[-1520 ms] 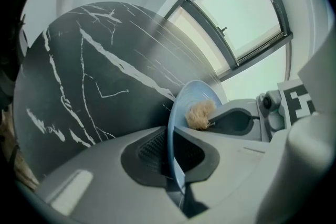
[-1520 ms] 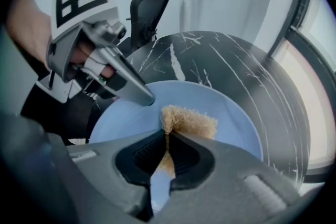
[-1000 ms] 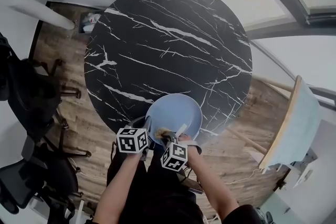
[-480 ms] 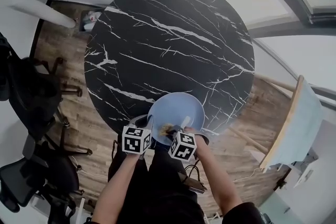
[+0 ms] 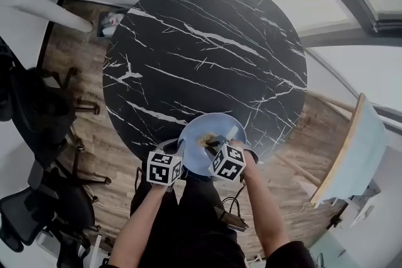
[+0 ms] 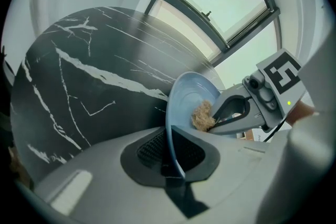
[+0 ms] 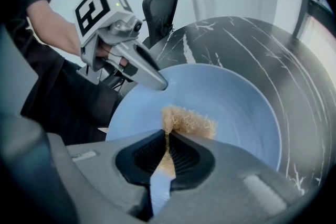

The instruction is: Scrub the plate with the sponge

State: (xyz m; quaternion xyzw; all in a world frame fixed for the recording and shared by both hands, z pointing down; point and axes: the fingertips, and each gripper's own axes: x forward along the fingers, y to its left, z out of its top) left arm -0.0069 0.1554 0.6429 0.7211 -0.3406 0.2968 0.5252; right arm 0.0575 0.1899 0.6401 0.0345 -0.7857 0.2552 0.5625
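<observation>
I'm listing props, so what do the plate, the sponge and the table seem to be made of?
Plate: pale blue, smooth, thin-rimmed; plastic or glazed ceramic, unclear. Sponge: tan frayed fibres, probably loofah-like. Table: black with white veins, marble or a marble-look surface.

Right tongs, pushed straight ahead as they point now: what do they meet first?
The plate. The right tongs grip the sponge, and its tuft looks to be against the plate's inner face straight ahead, though contact is hard to confirm.
</observation>
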